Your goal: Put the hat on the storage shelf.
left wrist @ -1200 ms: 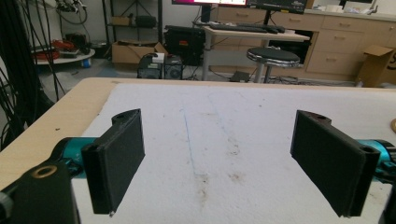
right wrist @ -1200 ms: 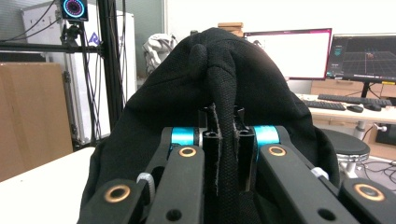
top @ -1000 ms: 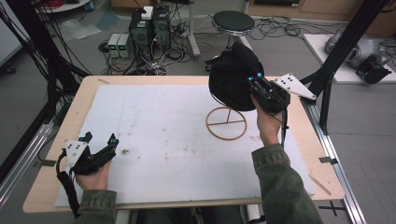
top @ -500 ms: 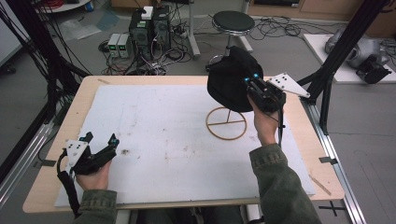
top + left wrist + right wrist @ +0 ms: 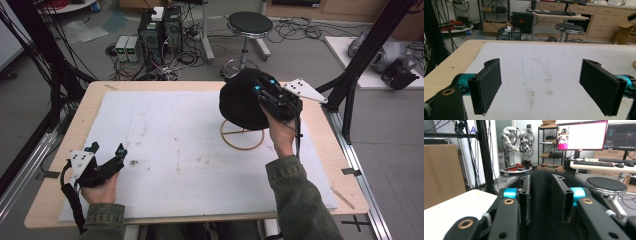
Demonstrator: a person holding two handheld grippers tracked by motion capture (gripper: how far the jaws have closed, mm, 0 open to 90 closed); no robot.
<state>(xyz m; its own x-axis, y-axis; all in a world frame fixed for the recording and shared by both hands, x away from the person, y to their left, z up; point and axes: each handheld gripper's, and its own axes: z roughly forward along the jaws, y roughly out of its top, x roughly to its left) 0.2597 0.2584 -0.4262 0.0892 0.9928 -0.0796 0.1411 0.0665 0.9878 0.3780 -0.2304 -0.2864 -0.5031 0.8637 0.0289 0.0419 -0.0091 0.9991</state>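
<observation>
Black hat (image 5: 240, 102) above ring stand (image 5: 243, 134), near table edge (image 5: 327, 132).

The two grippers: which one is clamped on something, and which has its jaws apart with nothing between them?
The right gripper is clamped on the black hat above the wooden ring stand. The left gripper is open over the bare white mat.

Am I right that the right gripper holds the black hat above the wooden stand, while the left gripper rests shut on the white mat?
Not quite: the left gripper is open, its jaws wide apart in the left gripper view. The rest holds: the right gripper grips the black hat above the wooden stand, and the left rests on the white mat.
</observation>
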